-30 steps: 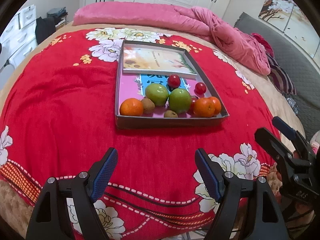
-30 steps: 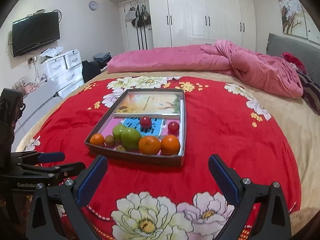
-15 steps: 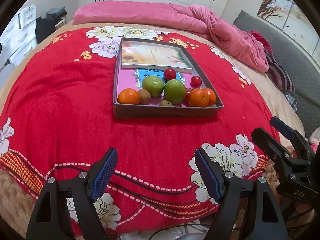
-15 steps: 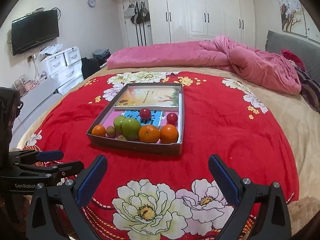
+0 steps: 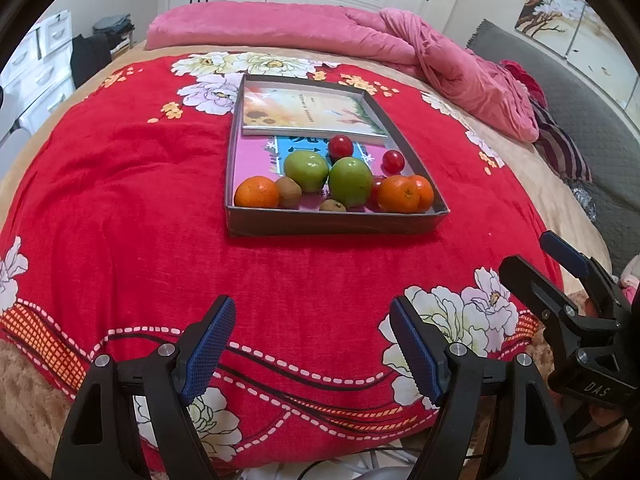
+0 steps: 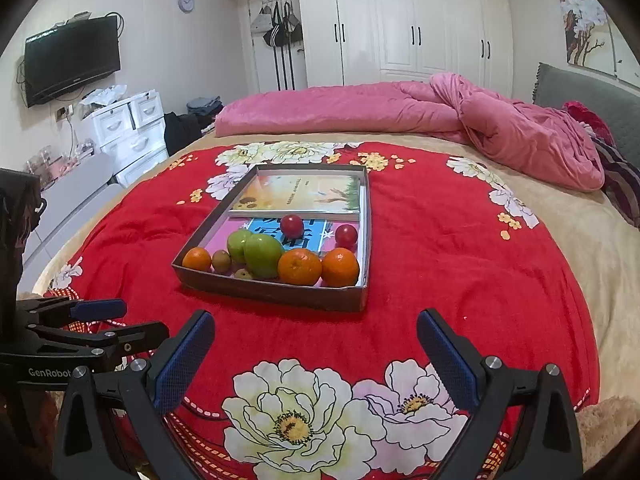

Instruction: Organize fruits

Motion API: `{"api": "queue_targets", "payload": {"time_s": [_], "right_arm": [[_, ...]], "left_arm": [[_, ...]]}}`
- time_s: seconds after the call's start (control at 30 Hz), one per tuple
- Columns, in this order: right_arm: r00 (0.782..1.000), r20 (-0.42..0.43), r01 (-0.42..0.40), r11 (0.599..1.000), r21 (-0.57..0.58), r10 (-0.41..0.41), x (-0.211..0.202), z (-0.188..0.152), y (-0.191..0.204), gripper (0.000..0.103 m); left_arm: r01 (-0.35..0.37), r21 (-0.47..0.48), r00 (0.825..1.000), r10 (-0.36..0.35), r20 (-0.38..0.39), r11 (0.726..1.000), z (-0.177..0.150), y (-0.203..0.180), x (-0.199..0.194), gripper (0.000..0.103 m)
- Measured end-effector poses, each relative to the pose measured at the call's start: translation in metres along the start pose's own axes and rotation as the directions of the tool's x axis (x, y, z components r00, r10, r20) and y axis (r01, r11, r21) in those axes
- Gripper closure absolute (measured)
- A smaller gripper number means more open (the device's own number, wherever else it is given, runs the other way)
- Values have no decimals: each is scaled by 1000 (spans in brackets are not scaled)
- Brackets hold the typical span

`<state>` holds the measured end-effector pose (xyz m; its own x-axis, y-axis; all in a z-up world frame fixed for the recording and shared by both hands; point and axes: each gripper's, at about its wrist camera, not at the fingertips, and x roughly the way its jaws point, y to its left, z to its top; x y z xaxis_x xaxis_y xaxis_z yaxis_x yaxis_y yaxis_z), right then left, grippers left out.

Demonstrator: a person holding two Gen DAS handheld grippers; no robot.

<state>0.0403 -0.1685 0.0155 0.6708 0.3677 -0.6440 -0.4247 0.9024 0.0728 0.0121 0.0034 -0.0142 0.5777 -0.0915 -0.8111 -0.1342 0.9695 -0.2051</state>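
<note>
A shallow grey box [image 5: 336,224] [image 6: 276,294] lies on the red flowered blanket. Its near end holds two green apples [image 5: 350,181] [image 6: 262,255], three oranges [image 5: 257,191] [image 6: 300,266], small brown kiwis [image 5: 289,192] [image 6: 221,261] and red round fruits [image 5: 340,146] [image 6: 291,225]. Books [image 5: 308,110] [image 6: 300,194] fill the far end. My left gripper [image 5: 312,346] hovers open over the blanket's near edge, well short of the box. My right gripper [image 6: 316,354] is open too, empty, equally far back. Each gripper shows at the other view's side.
A pink duvet [image 6: 420,108] is bunched at the far side of the bed. A grey headboard [image 5: 592,128] runs along the right. White drawers [image 6: 128,132] and a wall television [image 6: 72,60] stand to the left. White wardrobes [image 6: 400,24] line the back wall.
Both grippers have drawn back from the box toward the bed's near edge, so the box looks smaller and more blanket shows. The fruit has not moved.
</note>
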Motion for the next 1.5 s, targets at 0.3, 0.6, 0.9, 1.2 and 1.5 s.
{"api": "queue_targets", "payload": {"time_s": [0.3, 0.6, 0.9, 1.2, 1.5], "right_arm": [[1000, 1, -1, 1000, -5, 1, 0, 0, 1, 1], [1000, -2, -1, 1000, -8, 1, 0, 0, 2, 1], [1000, -5, -2, 1000, -11, 2, 0, -1, 3, 1], [1000, -4, -3, 1000, -12, 3, 0, 0, 4, 1], [1000, -1, -3, 1000, -13, 3, 0, 0, 4, 1]], "left_arm": [[-7, 5, 1000, 7, 0, 1000, 1, 0, 0, 23], [-15, -4, 1000, 14, -4, 1000, 1, 2, 1, 23], [-15, -5, 1000, 15, -1, 1000, 2, 3, 2, 23], [-16, -6, 1000, 16, 0, 1000, 2, 3, 1, 23], [-19, -8, 1000, 19, 4, 1000, 4, 4, 0, 23]]}}
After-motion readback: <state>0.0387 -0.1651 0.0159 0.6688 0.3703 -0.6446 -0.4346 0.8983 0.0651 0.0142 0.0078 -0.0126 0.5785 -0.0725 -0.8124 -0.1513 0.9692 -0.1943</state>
